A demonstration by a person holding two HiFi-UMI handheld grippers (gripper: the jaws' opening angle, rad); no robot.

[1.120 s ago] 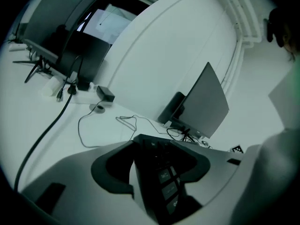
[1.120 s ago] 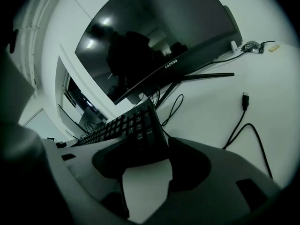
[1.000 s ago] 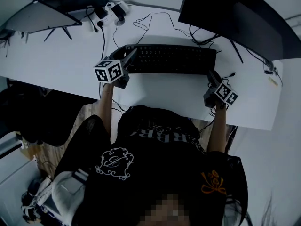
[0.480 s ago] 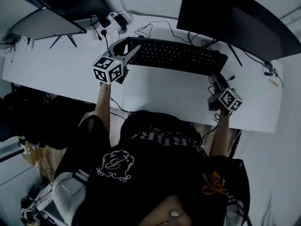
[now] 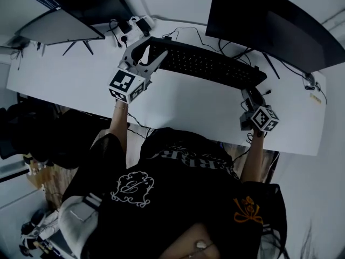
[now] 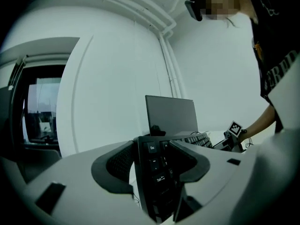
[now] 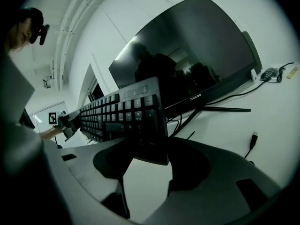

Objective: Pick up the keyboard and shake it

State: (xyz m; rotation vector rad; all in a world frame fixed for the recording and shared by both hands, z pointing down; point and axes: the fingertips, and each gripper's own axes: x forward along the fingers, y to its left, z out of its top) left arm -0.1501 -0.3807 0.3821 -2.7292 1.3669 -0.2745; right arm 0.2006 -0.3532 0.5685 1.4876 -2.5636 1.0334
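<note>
My left tool point(image 5: 144, 54) is clamped on the left end of the black keyboard point(image 5: 207, 63). In the left gripper view the Esc and Tab keys sit pinched between its two jaws, and the keyboard looks turned nearly on edge there. The keyboard is held clear of the white worktop point(image 5: 188, 109) and runs slantwise across the head view, its left end farther from me than its right. Beyond that left end a power strip point(image 5: 132, 25) lies on the worktop, and a slim monitor point(image 5: 59, 23) stands left of it. Behind the right half of the keyboard stands a big dark monitor point(image 5: 269, 20) (its foot and cables trail under the keyboard's far edge). My right tool point(image 5: 251, 94) grips the keyboard's right end, with the corner of the number pad caught between its jaws. In the right gripper view a loose USB plug point(image 7: 253, 139) lies on the worktop, right of the keyboard.
</note>
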